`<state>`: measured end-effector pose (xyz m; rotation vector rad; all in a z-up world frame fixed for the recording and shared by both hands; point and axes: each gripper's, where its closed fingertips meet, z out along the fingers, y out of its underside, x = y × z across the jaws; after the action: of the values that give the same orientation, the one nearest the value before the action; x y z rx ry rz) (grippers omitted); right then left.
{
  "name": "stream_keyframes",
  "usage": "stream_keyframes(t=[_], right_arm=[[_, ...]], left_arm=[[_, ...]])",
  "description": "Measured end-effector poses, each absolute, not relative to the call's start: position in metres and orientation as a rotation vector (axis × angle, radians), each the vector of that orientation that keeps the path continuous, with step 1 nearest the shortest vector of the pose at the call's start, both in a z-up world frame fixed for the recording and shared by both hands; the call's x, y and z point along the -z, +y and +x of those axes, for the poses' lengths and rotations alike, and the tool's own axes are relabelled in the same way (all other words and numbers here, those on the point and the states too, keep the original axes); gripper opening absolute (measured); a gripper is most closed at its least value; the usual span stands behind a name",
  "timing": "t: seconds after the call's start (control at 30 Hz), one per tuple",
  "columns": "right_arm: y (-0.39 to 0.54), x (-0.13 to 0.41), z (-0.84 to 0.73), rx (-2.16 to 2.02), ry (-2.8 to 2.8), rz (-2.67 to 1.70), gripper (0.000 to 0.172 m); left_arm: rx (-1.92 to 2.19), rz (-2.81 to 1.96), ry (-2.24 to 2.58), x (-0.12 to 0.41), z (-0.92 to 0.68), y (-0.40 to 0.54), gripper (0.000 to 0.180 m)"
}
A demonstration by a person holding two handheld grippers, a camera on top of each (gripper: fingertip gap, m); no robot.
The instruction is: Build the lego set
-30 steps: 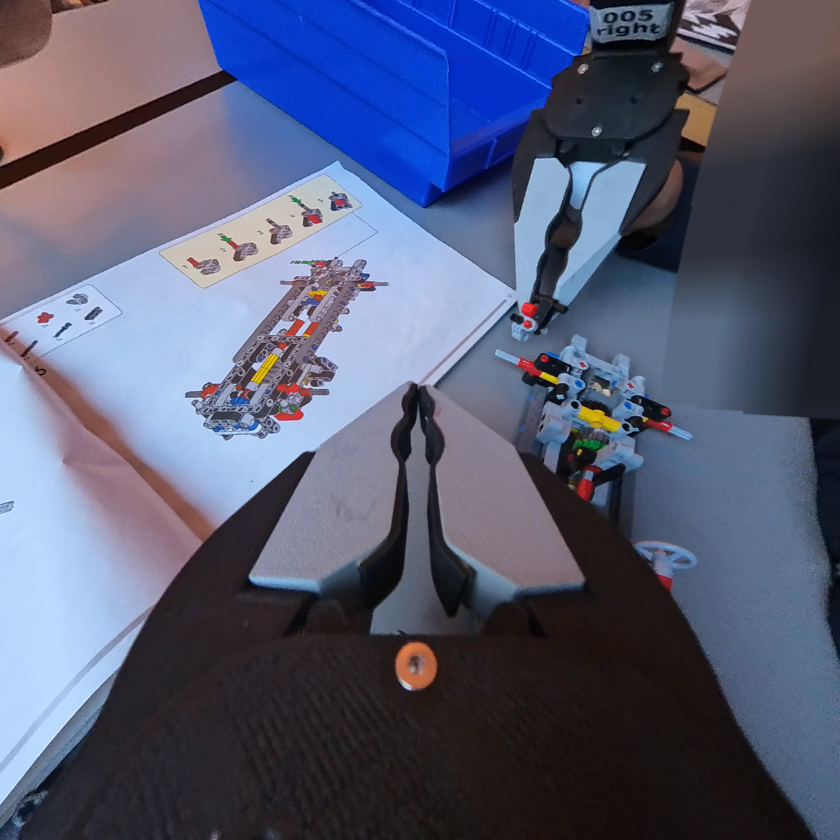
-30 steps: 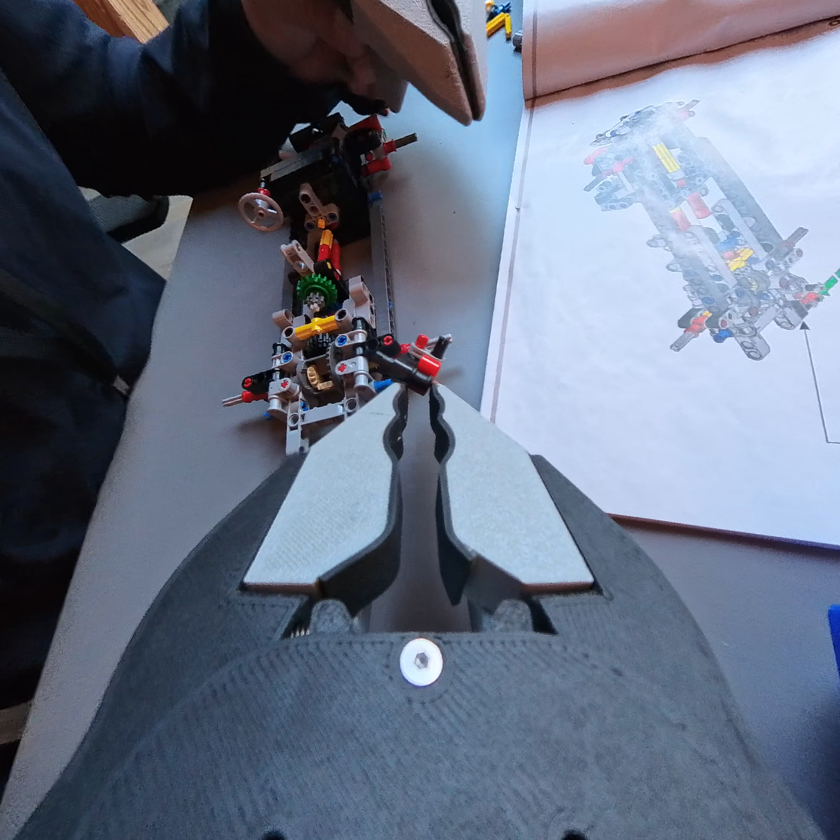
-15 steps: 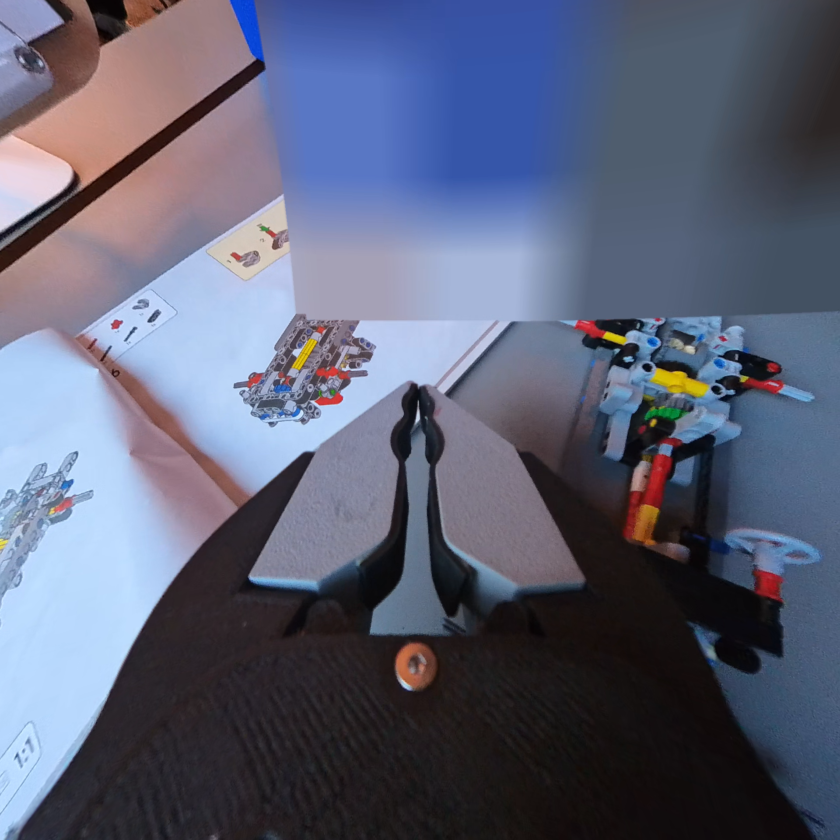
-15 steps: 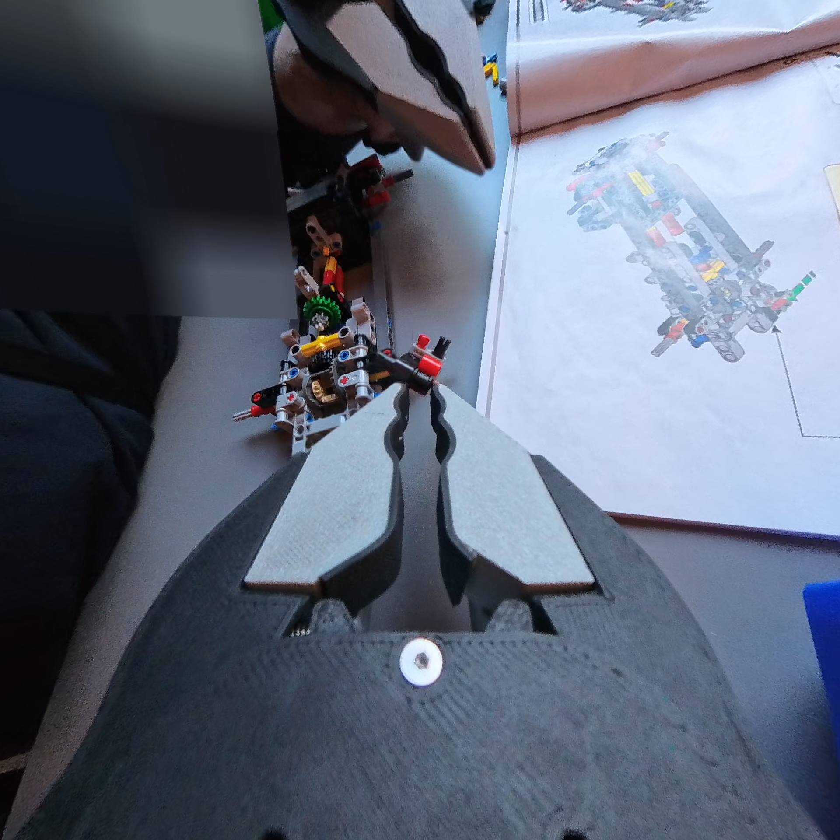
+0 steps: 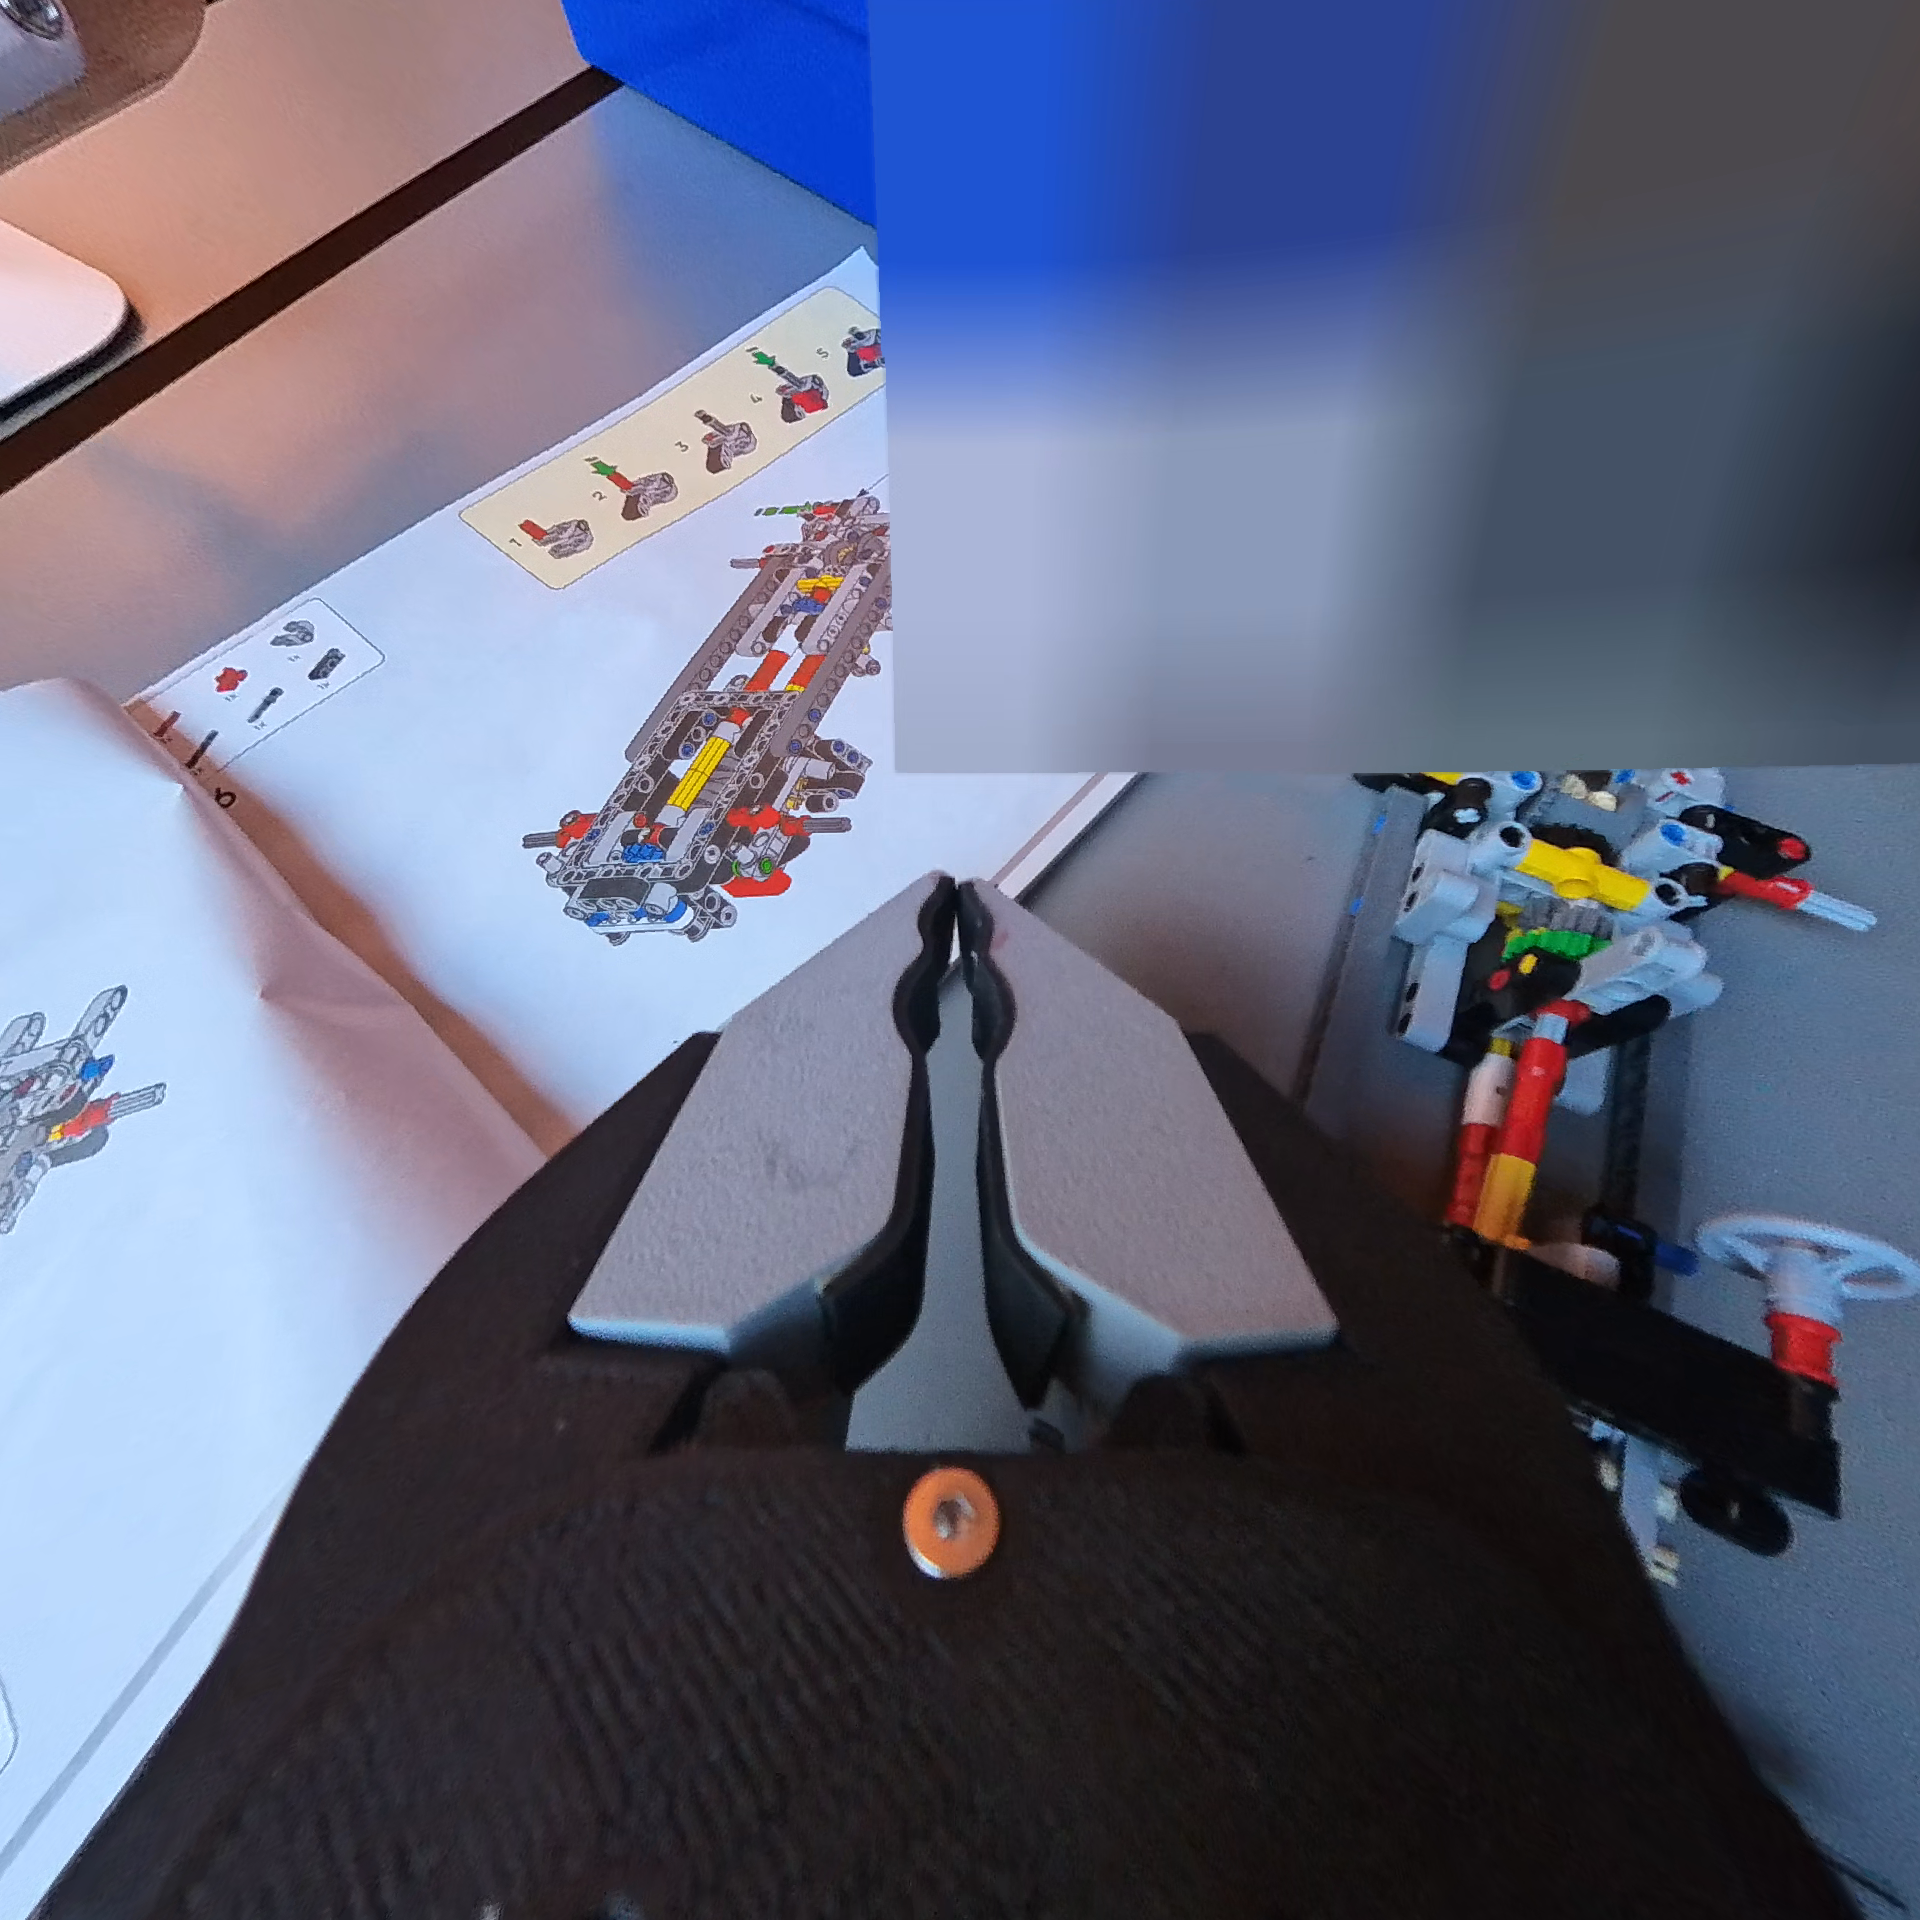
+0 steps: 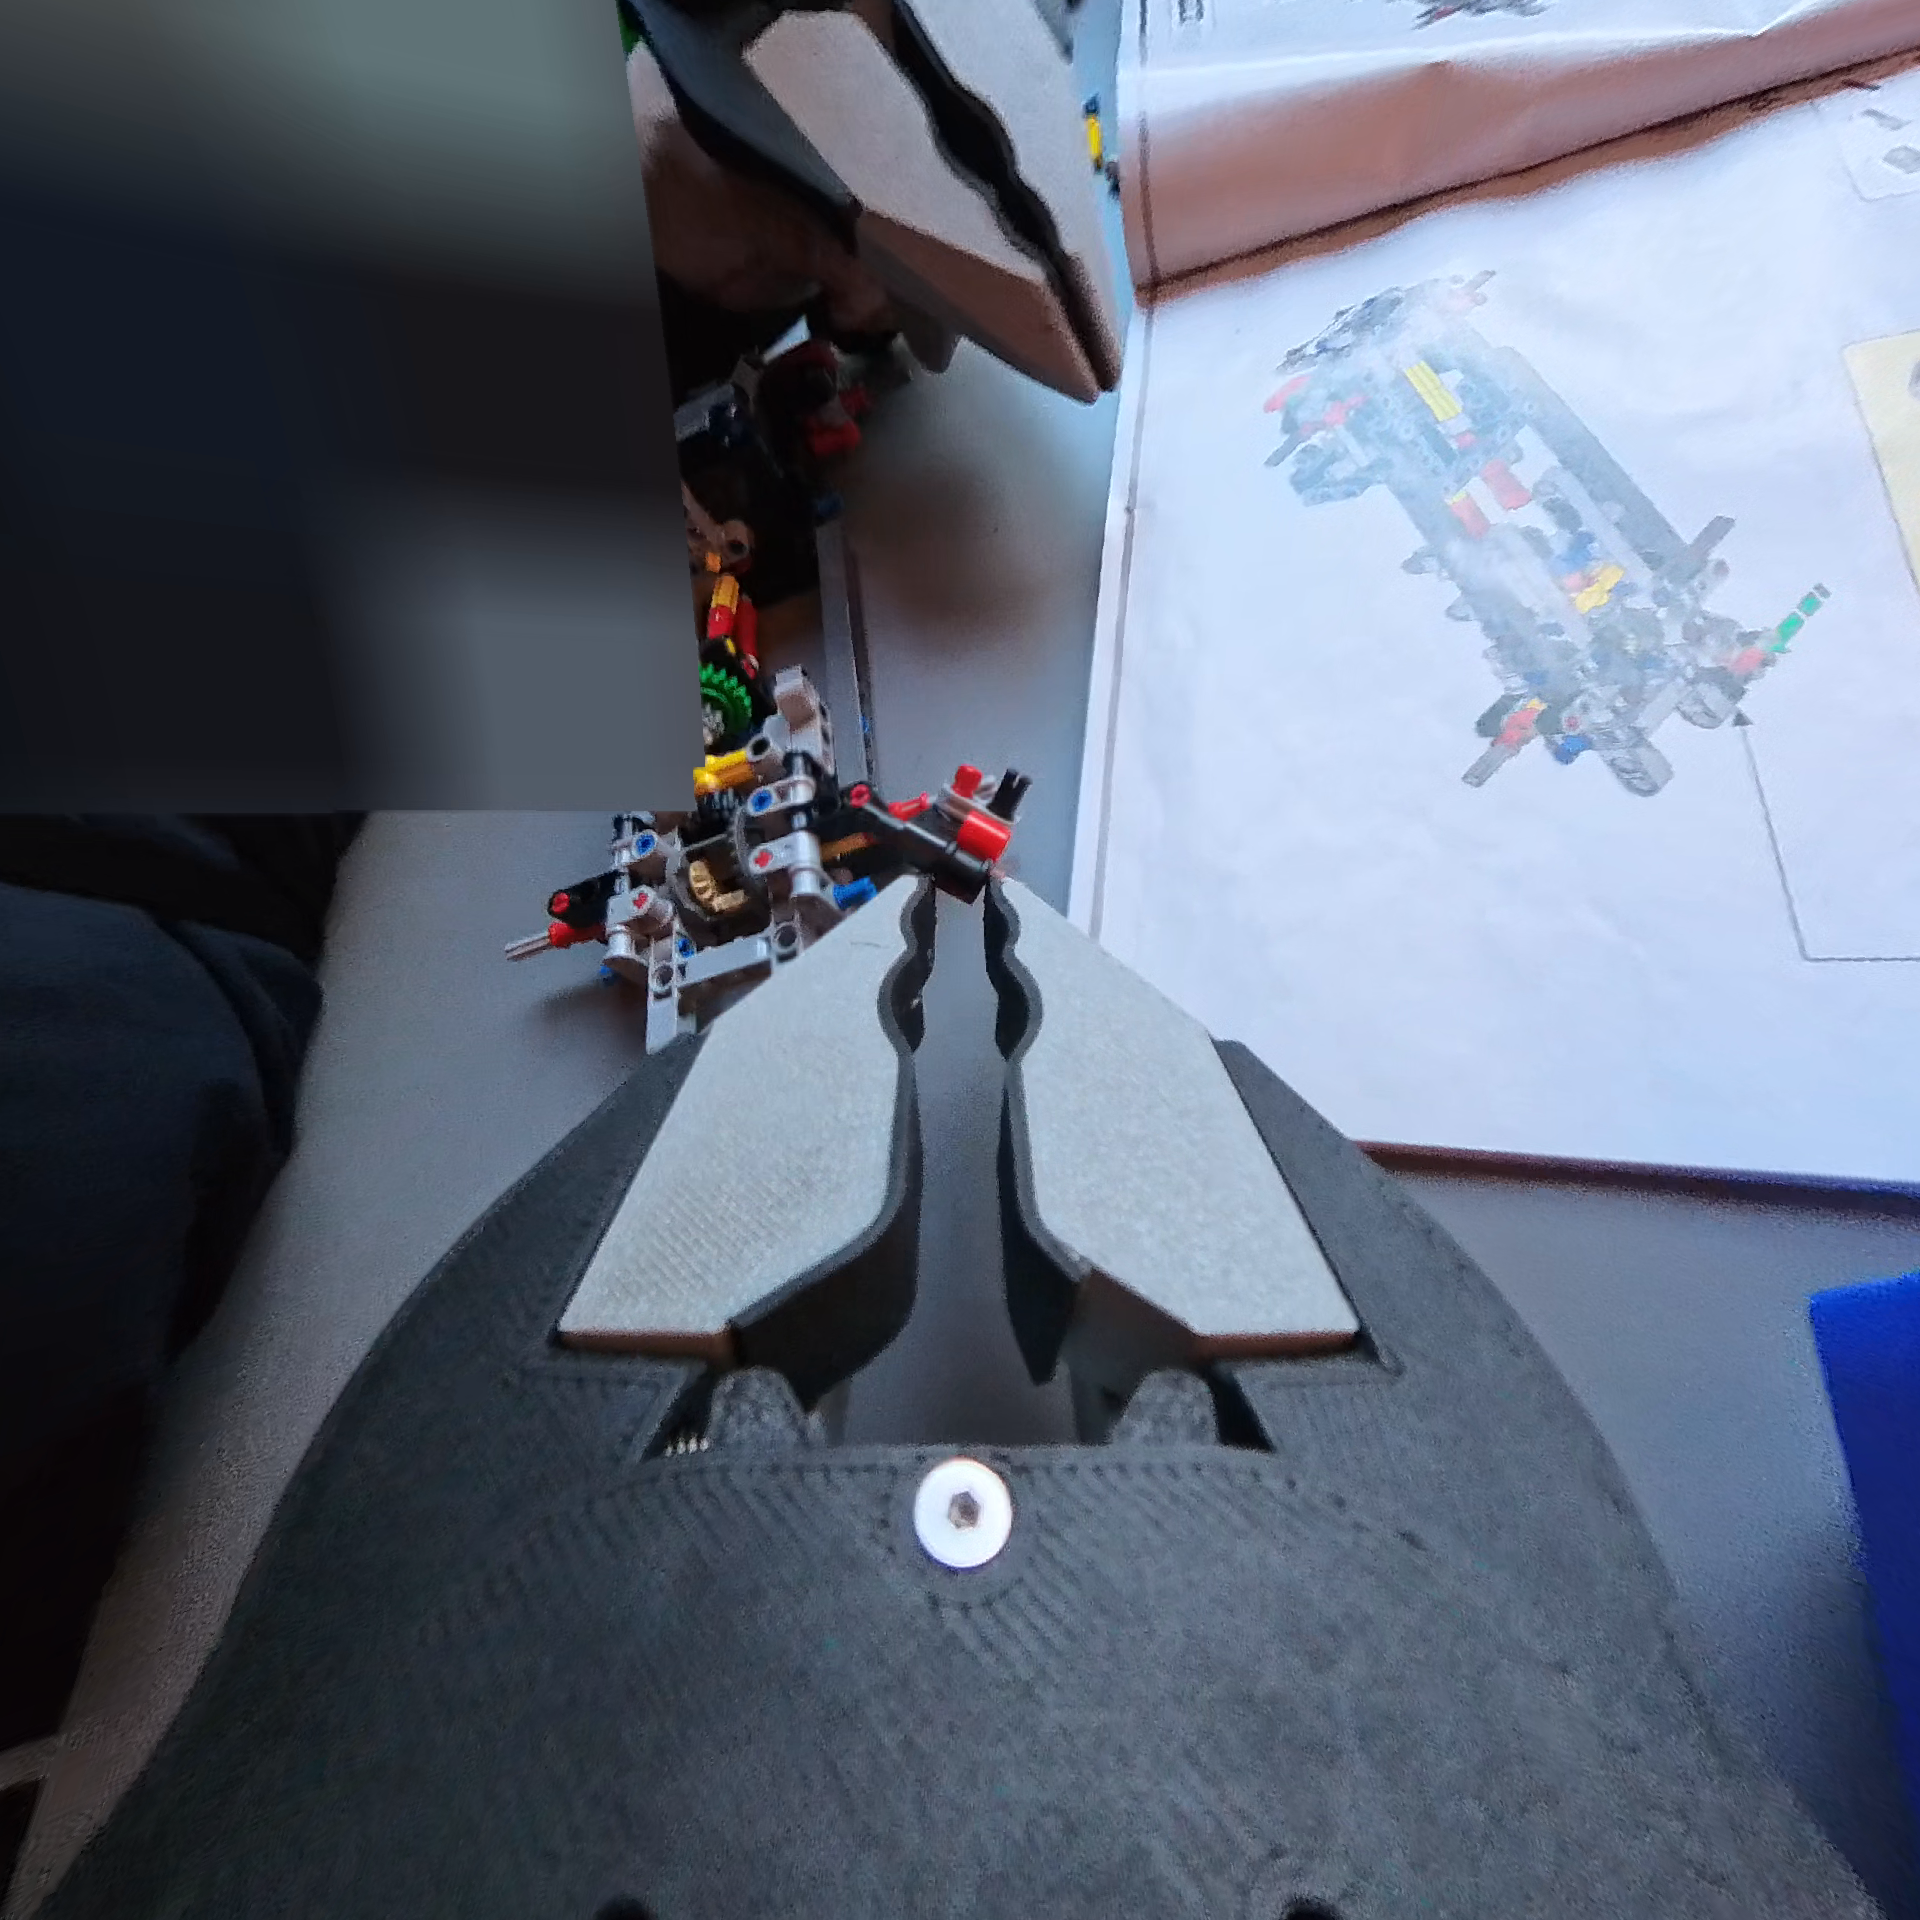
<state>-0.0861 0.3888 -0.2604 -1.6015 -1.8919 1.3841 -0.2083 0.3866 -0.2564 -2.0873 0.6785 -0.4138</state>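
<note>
Brick model point(image 6: 769, 831), black piece point(image 6: 951, 868) in right hand-held gripper point(image 6: 958, 894) (booklet point(image 6: 1455, 831) beside)

A small black-and-red brick sub-assembly point(image 6: 961, 831) is clamped at the right gripper point(image 6: 958, 891) fingertips, against the multicoloured brick chassis point(image 6: 748, 831) lying on the grey table point(image 6: 966, 582) beside the open instruction booklet point(image 6: 1351, 831).

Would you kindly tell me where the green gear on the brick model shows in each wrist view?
Left wrist view: green gear, right of centre, beside the yellow connector.
Right wrist view: upper centre-left, at the blurred patch's edge.
Shared landmark: the open instruction booklet.
</note>
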Motion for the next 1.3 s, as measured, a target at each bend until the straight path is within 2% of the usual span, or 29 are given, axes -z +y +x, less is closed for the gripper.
stream_keyframes(t=[0.2,0.37,0.47,0.67,0.8,1.0,1.3], right_arm=[[0.378,0.276,-0.081,-1.154,-2.055,-1.474,0.006],[0.384,0.267,-0.085,-1.022,-2.000,-1.279,0.006],[0.387,0.259,-0.086,-1.025,-1.960,-1.218,0.005],[0.386,0.245,-0.088,-1.069,-1.894,-1.133,0.005],[0.381,0.246,-0.089,-1.012,-1.910,-1.079,0.005],[0.376,0.240,-0.089,-1.035,-1.894,-1.023,0.005],[0.379,0.231,-0.090,-1.108,-1.832,-1.037,0.005]], left_arm=[[0.313,-2.087,0.743,0.256,-0.206,0.385,0.000],[0.369,-2.080,0.781,0.254,-0.193,0.380,0.000],[0.534,-2.039,0.800,0.238,-0.173,0.374,0.000],[0.562,-2.030,1.044,0.217,-0.131,0.376,0.008],[0.502,-2.050,1.247,0.223,-0.111,0.380,0.015],[0.675,-2.041,1.337,0.233,-0.094,0.377,0.023],[0.778,-1.997,1.336,0.231,-0.086,0.379,0.015]])
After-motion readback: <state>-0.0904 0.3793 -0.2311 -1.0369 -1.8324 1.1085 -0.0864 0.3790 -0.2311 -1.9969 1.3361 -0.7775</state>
